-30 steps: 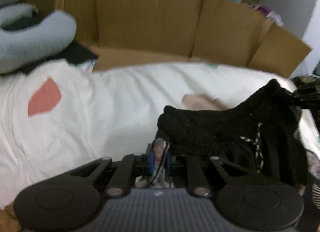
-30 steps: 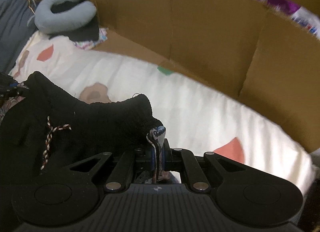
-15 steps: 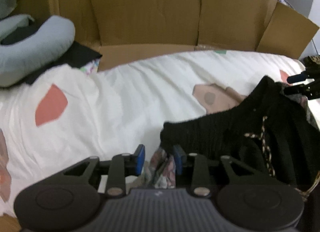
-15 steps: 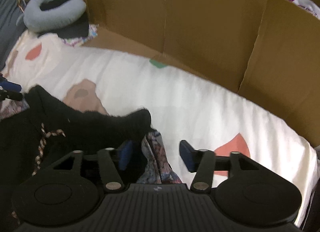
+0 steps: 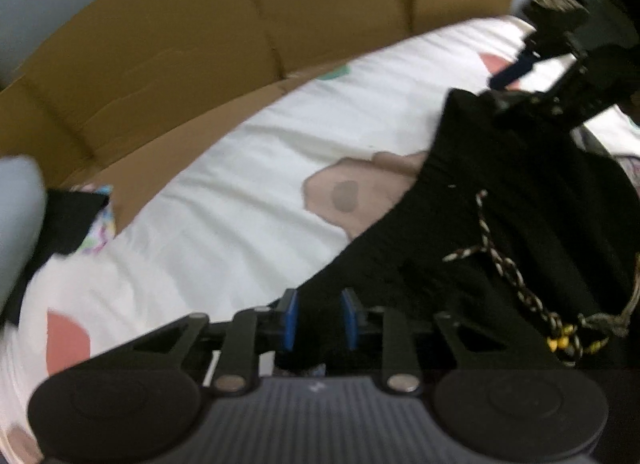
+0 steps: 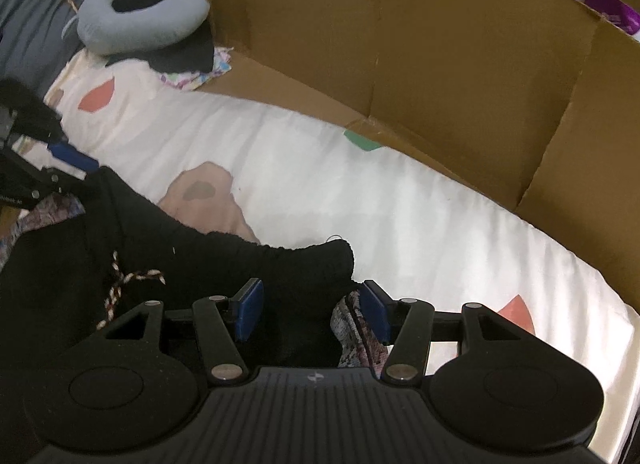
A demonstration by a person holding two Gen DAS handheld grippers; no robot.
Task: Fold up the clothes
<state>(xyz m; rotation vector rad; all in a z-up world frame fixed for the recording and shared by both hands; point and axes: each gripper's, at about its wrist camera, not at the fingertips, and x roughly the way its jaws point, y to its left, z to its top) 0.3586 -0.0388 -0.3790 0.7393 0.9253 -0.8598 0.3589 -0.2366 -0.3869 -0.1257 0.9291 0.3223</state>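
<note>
A black knit garment (image 5: 520, 203) with a braided drawstring (image 5: 504, 264) lies bunched on the white sheet. My left gripper (image 5: 318, 320) has the garment's black edge between its blue pads, and its jaws are closing. In the right wrist view the same garment (image 6: 200, 256) lies between the pads of my right gripper (image 6: 312, 314), which stands open. A floral cloth (image 6: 352, 328) shows under the garment by the right pad. The other gripper's blue fingertip shows at the garment's far end in each view.
The white sheet (image 6: 360, 203) has pink, red and green patches. A brown cardboard wall (image 6: 440, 63) runs along its far side. A grey neck pillow (image 6: 140, 19) and dark folded cloth sit at the far left corner.
Both grippers were shut on the floral cloth a second ago and have let go. The left one has rolled and slid sideways; black fabric now sits between its pads. The right stays wide.
</note>
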